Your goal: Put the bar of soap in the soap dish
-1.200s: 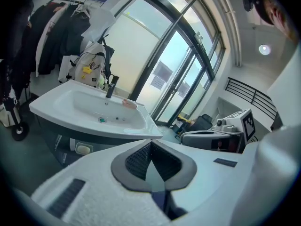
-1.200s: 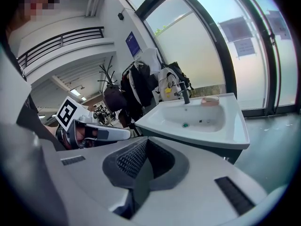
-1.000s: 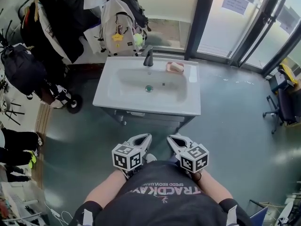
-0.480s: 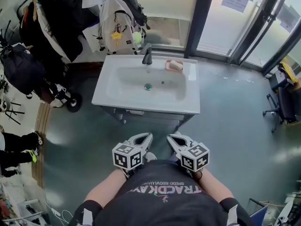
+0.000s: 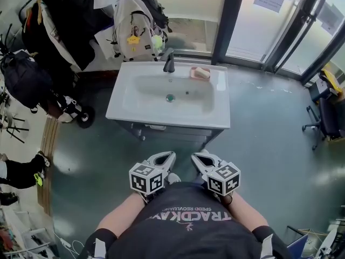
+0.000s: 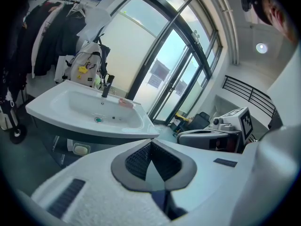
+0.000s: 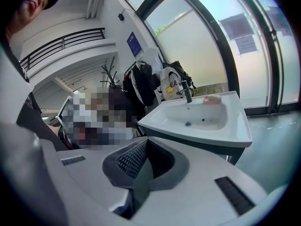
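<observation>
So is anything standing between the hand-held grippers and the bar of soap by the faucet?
Nothing visible does. The left hand-held gripper and the right hand-held gripper sit near the body, with floor between them and the sink. The bar of soap lies at its back right on a pink dish, faucet to its left.

Daylight floods through glass doors (image 5: 253, 20), scene bright. Soft sheen on floor (image 5: 269, 139), white sink (image 5: 161, 112) glowing. Coat rack (image 5: 59, 15) corner dim. Gripper views fisheye, black corners; left tongs (image 6: 150, 147), right tongs (image 7: 146, 142) close-up, soft-focus.
</observation>
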A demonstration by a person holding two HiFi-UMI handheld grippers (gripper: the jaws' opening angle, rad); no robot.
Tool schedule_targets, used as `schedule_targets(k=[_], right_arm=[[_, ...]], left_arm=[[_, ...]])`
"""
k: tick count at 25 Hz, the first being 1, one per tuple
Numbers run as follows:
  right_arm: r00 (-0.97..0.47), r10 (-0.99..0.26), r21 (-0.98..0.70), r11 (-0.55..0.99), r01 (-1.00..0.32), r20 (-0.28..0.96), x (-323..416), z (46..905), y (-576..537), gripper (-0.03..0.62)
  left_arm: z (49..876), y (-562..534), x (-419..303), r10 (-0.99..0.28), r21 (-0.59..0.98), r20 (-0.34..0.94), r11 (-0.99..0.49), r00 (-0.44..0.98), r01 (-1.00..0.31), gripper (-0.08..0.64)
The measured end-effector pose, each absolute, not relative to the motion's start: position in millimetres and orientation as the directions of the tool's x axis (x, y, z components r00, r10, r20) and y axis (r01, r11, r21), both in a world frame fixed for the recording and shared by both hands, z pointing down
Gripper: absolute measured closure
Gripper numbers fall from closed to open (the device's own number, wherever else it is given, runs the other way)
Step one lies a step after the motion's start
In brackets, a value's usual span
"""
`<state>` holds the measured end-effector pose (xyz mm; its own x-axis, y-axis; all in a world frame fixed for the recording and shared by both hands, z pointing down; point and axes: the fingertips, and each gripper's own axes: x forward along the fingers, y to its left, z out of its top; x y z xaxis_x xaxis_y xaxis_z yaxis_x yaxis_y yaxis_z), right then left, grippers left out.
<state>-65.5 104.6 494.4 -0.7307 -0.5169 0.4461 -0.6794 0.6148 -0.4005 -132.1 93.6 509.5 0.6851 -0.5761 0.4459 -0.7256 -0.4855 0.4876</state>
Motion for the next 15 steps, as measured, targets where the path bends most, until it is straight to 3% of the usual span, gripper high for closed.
schedule_targets(k=[15], right_arm=[[-0.734,-0.515,-0.4,0.619,-0.675,0.443,-69.3,497.3,106.7,0.583]], left_arm=[[511.8,96.1,-135.1,-0.581,0.495,0.438,-0.482,0.686,-0.723,0.551]])
